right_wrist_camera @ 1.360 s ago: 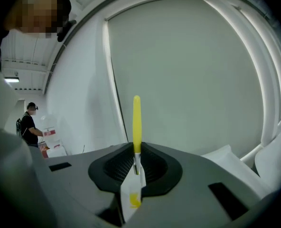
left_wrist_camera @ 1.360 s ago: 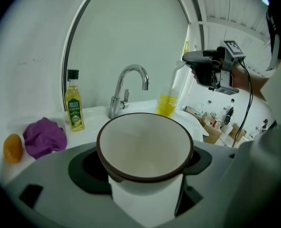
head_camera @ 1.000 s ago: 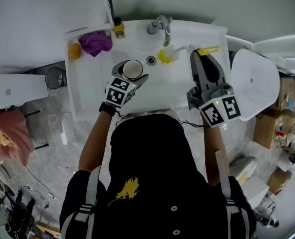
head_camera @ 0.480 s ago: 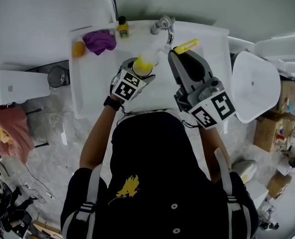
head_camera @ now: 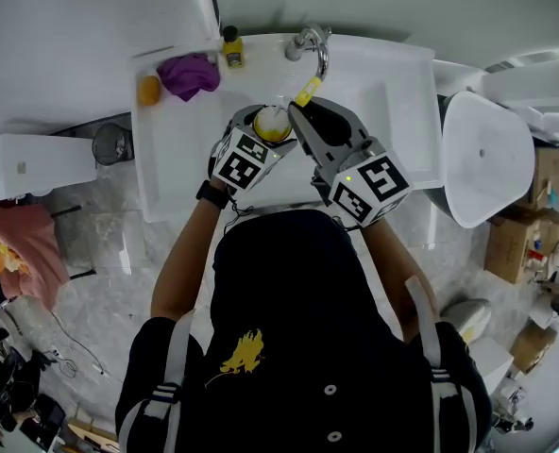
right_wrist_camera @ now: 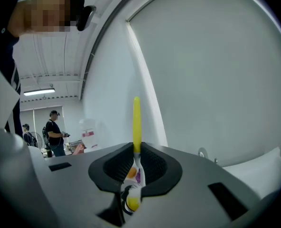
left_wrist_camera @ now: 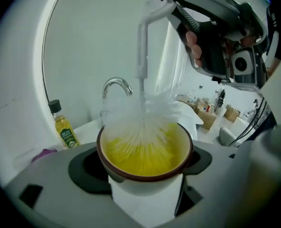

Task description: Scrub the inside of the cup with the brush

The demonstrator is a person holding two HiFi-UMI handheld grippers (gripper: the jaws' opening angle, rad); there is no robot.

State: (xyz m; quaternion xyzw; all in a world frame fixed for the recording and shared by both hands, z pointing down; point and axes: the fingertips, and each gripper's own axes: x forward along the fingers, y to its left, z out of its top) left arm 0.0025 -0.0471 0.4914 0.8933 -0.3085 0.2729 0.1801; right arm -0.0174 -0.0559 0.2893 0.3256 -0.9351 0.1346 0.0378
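Over the sink, my left gripper (head_camera: 266, 121) is shut on a white cup (head_camera: 272, 124) with a brown rim, held upright. In the left gripper view the cup (left_wrist_camera: 147, 184) sits between the dark pads. A brush (left_wrist_camera: 142, 56) stands in it, and its white and yellow bristles (left_wrist_camera: 145, 146) fill the inside. My right gripper (head_camera: 305, 109) is just right of the cup, shut on the brush's handle, whose yellow end (head_camera: 307, 91) sticks out toward the tap. In the right gripper view the handle (right_wrist_camera: 136, 122) is pinched between the jaws and points up.
The white sink (head_camera: 383, 83) has a chrome tap (head_camera: 310, 47) at the back. On its left ledge are a yellow oil bottle (head_camera: 230, 49), a purple cloth (head_camera: 188, 72) and an orange object (head_camera: 147, 91). A white toilet (head_camera: 478, 159) stands to the right. A person (right_wrist_camera: 52, 132) stands far off.
My right gripper has swung left from the sink's right side. The brush head has gone from over the drain into the cup. The left gripper has shifted the cup slightly toward the tap.
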